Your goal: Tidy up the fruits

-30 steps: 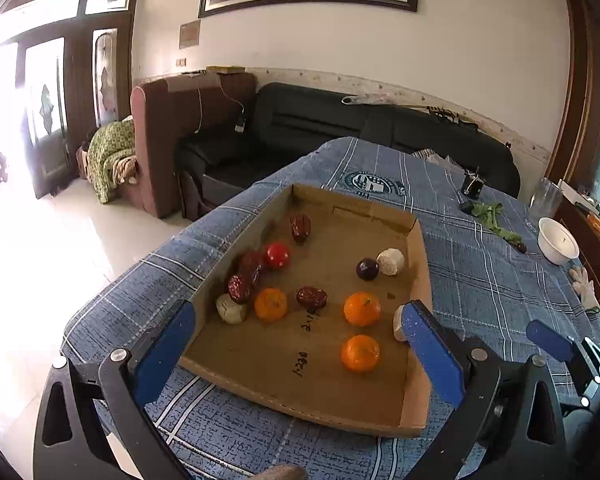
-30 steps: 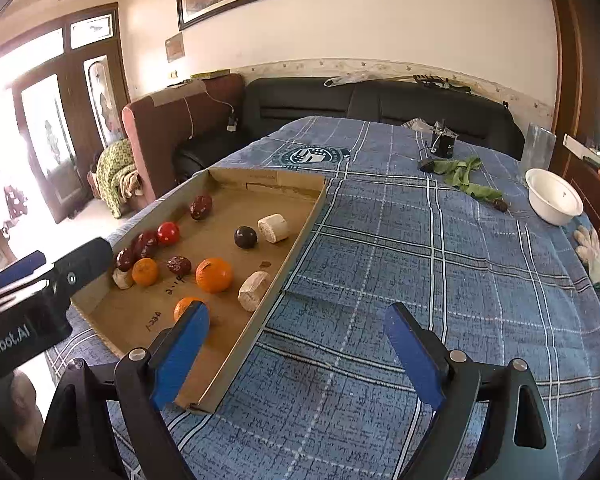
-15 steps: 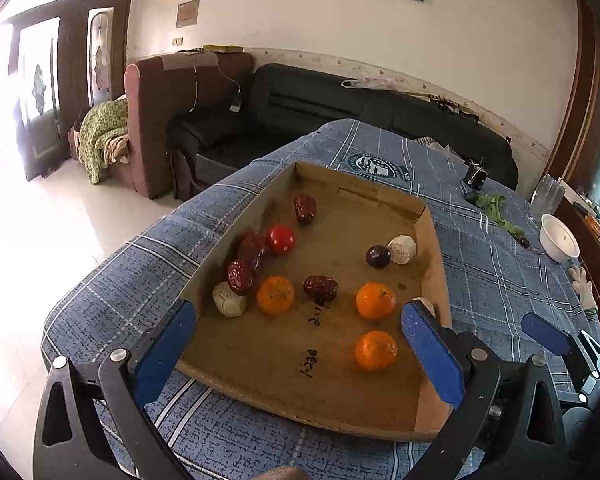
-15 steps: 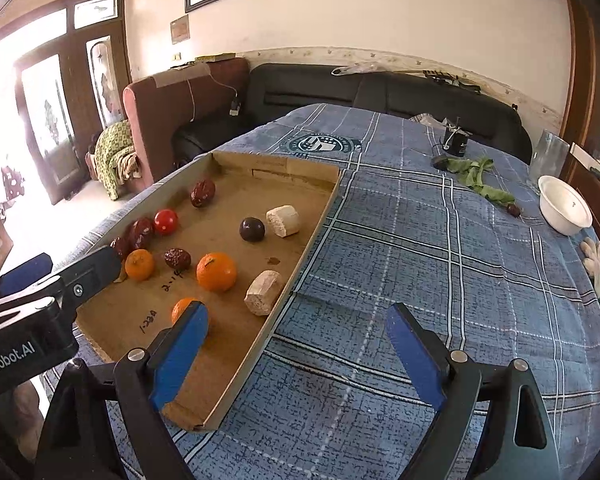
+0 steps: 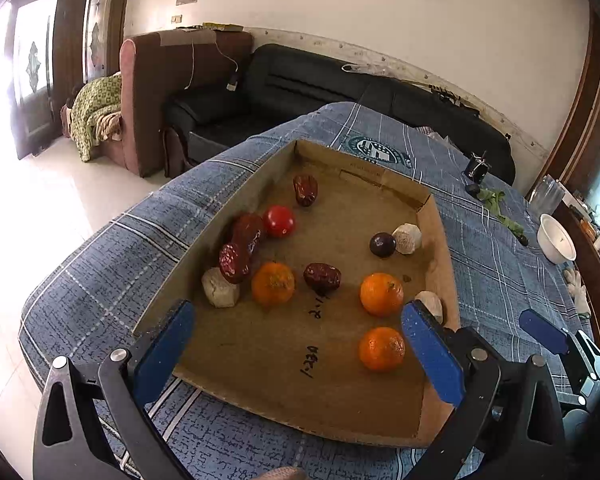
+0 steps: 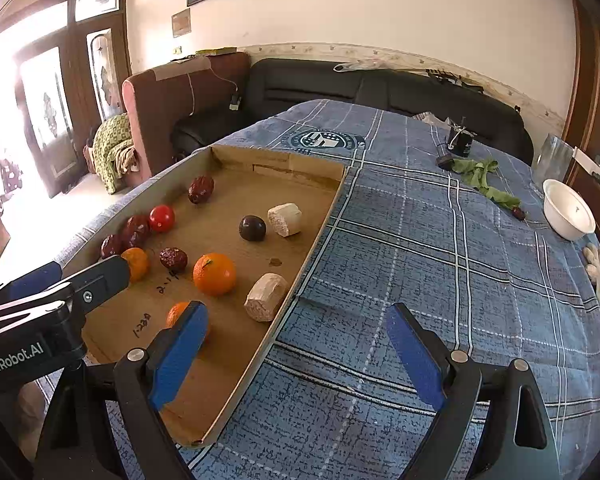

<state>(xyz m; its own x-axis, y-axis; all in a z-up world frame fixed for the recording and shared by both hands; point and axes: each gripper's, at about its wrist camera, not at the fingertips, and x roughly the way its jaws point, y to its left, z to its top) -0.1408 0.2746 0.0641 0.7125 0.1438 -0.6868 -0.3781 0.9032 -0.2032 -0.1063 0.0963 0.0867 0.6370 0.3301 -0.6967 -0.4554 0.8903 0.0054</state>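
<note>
While both blue-padded grippers hang wide open and empty above a table draped in blue plaid cloth (image 6: pixel 440 264), the fruit lies loose in a shallow brown cardboard tray (image 5: pixel 436 412). From the left wrist camera, the left gripper (image 5: pixel 296 344) frames the tray's near half: the nearest orange mandarin (image 5: pixel 381 349) sits just inside the right finger, a second mandarin (image 5: pixel 381 294) a little farther off, and a third (image 5: pixel 273 283) toward the left, close to a wrinkled dark red date (image 5: pixel 322 277). A pale beige chunk (image 5: pixel 219 293) rests against the tray's left wall, touching another date (image 5: pixel 233 263), with a third date (image 5: pixel 249 232) and a glossy red cherry tomato (image 5: pixel 279 221) beyond. A lone date (image 5: pixel 305 190) lies at the far end, and a dark purple round fruit (image 5: pixel 382 244) sits just beside a second pale chunk (image 5: pixel 407 238) near the right wall. None of it lies between closed pads. From the right wrist camera, the right gripper (image 6: pixel 296 354) hovers over the tray's right edge and bare cloth; its left finger overlaps the nearest mandarin in view, and a pale cylindrical chunk (image 6: pixel 266 297) lies just ahead inside the tray. A white bowl (image 6: pixel 568 210) and green leaves (image 6: pixel 482 178) sit far right on the cloth.
</note>
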